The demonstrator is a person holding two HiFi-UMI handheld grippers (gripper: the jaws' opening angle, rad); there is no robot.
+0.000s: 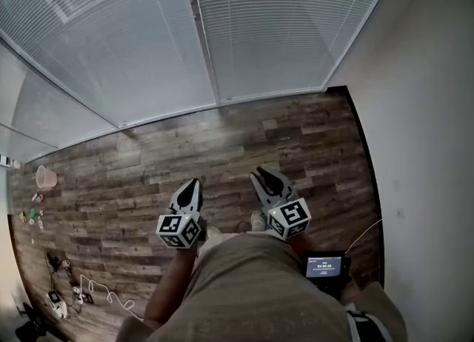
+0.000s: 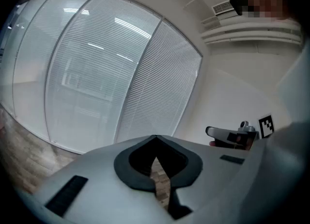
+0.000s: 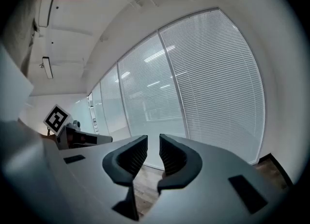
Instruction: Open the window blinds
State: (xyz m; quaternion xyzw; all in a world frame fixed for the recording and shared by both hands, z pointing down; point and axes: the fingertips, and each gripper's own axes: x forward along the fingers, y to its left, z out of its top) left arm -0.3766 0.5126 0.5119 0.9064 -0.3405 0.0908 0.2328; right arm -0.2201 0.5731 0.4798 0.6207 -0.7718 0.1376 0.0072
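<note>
The step in hand looks like the approach, with nothing yet done to the white horizontal-slat window blinds (image 1: 289, 29). They hang closed across the glazed wall at twelve o'clock in the head view, reaching down to the brown wood-plank floor (image 1: 148, 163), well apart from both tools. The left gripper (image 1: 195, 184) sits at about seven o'clock of that view and the right gripper (image 1: 261, 175) at about five o'clock, both pointing toward the blinds over open floor. In the left gripper view, the left gripper (image 2: 155, 143) has its dark pads pressed together and holds nothing. In the right gripper view, the right gripper (image 3: 153, 145) has its ribbed pads parted by a narrow gap with only floor and blinds showing through, so it too is empty. The slats lie flat and shut in both panels, either side of the pale upright window post (image 1: 201, 37). No tilt wand, cord or chain can be made out in any view. The next move, as I judge it, calls for stepping closer toward twelve o'clock, finding whatever control the blinds have, and spreading one claw wide enough to take it.
</note>
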